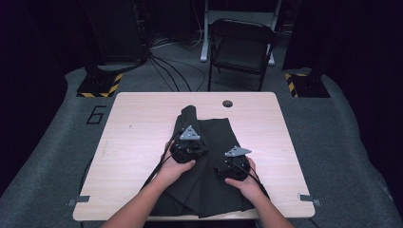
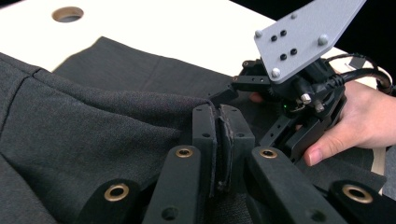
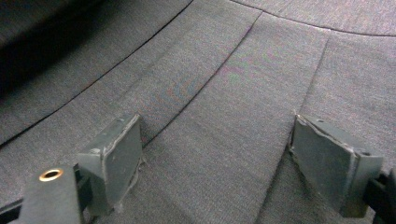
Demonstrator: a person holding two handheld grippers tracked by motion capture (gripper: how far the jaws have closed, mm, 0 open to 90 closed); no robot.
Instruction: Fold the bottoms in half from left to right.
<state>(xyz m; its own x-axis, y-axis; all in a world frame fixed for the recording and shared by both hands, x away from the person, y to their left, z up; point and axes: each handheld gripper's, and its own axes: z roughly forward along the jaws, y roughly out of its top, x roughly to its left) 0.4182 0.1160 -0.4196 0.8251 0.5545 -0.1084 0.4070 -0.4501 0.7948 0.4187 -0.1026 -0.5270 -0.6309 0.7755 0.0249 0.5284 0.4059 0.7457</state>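
Support: pale wood-grain rectangular table (image 1: pixel 138 118), round cable hole (image 1: pixel 227 103) near far edge | On it: dark charcoal woven garment (image 1: pixel 214 133), creased and partly folded, spread mid-table, reaching the near edge.

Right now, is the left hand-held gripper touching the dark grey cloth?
Touching. The left gripper view shows the left hand-held gripper shut, pinching a fold of dark grey cloth.

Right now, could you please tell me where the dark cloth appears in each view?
High view: cloth at table centre, under both grippers.
Left gripper view: across the left and bottom, a fold pinched between the shut fingers.
Right gripper view: spread beneath the open fingers.
Shared landmark: the right gripper's grey plate.
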